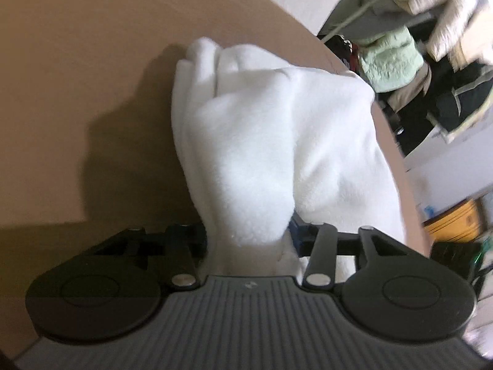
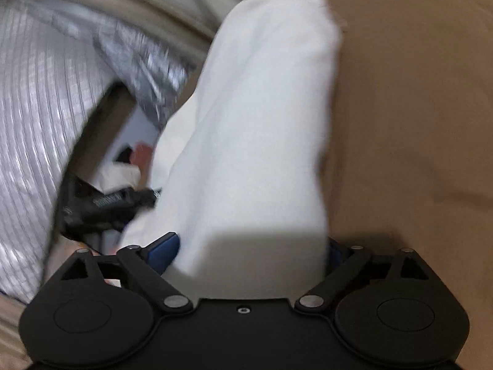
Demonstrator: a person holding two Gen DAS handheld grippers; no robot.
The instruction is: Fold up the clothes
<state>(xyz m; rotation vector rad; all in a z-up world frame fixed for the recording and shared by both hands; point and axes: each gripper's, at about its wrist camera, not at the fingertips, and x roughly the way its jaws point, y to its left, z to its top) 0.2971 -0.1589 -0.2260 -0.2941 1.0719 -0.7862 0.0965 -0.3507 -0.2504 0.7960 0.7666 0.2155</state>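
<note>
A white fleece garment (image 1: 271, 141) lies bunched on the brown table (image 1: 77, 61). In the left wrist view my left gripper (image 1: 249, 236) is shut on a gathered fold of it, and the cloth narrows where the blue pads (image 1: 296, 231) pinch it. In the right wrist view the same white garment (image 2: 258, 117) runs as a long roll away from my right gripper (image 2: 249, 248). The right jaws stand wide open with the cloth lying between them. A blue pad (image 2: 165, 251) shows beside the cloth on the left without squeezing it.
The table's curved edge (image 1: 388, 141) runs down the right of the left wrist view, with a pale green garment (image 1: 391, 61), dark clutter and a yellow box (image 1: 453, 222) beyond. In the right wrist view a silver quilted cover (image 2: 37, 117) and a black object (image 2: 101, 206) lie left of the garment.
</note>
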